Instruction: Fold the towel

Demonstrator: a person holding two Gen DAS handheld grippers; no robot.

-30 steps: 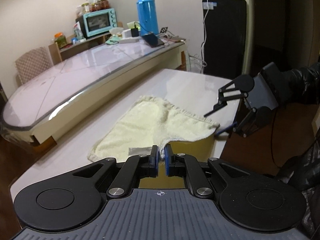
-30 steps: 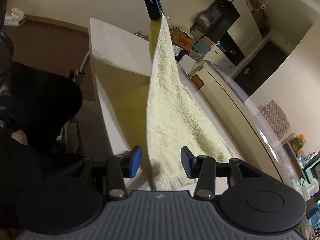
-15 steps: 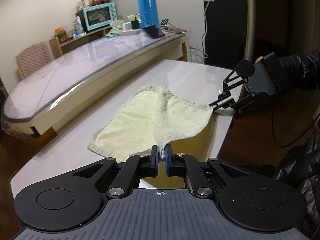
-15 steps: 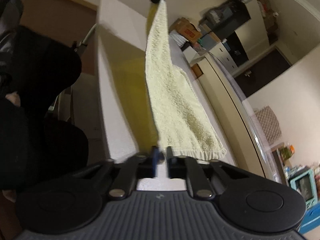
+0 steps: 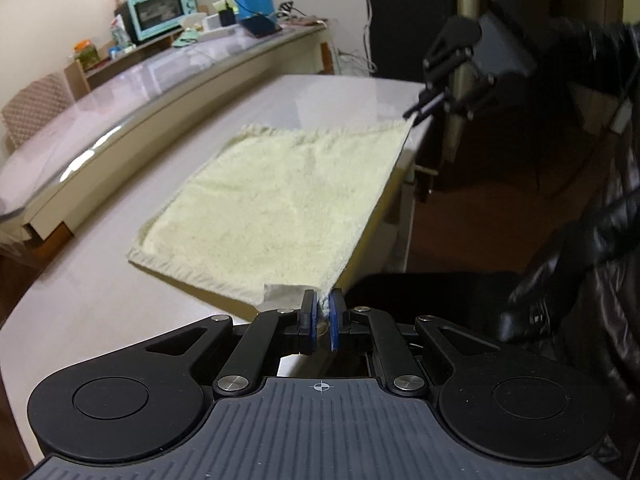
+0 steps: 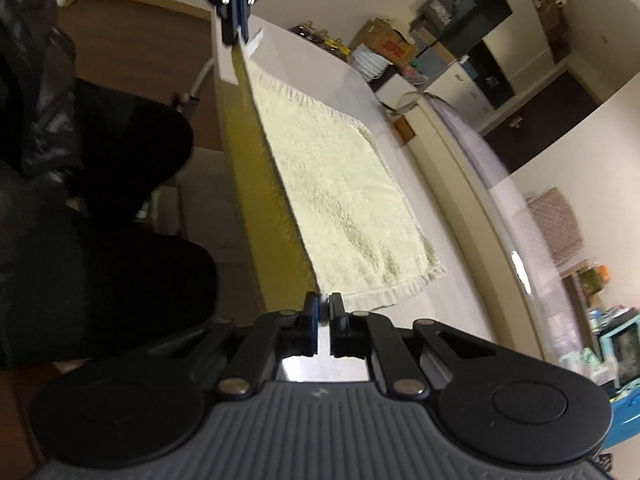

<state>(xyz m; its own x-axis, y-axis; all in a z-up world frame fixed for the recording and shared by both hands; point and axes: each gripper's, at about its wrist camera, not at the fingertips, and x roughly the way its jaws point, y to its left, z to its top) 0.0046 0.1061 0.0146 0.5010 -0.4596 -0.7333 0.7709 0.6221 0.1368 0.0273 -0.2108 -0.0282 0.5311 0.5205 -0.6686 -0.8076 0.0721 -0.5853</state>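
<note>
Much of what you are holding hides itself. In the left wrist view your left gripper (image 5: 323, 309) covers the very corner it pinches, at the lower centre of the frame, and the black housing blocks everything below. The right gripper (image 5: 414, 114), at the upper right there, is blurred; you can make out its tips closed on the towel's far corner but not the pads themselves. In the right wrist view the right gripper (image 6: 324, 306) sits at the lower centre, its jaws drawn together on the near corner, while the left gripper (image 6: 236, 30) is cut off by the top edge of the frame.

A small pale tag (image 5: 282, 294) lies just beside the left gripper's fingers; any print on it is too small to read. No other writing can be read.

The towel (image 5: 280, 204) is pale yellow terry with a flat hemmed border, spread across the middle of the frame as one taut sheet. Its far edge rests on the white table (image 5: 100, 300), and the near edge, stretched between your two grippers, is lifted off the table's front edge. In the right wrist view the towel (image 6: 340, 184) runs from the upper centre down to the lower centre, with a shadowed yellow underside on its left.
</note>
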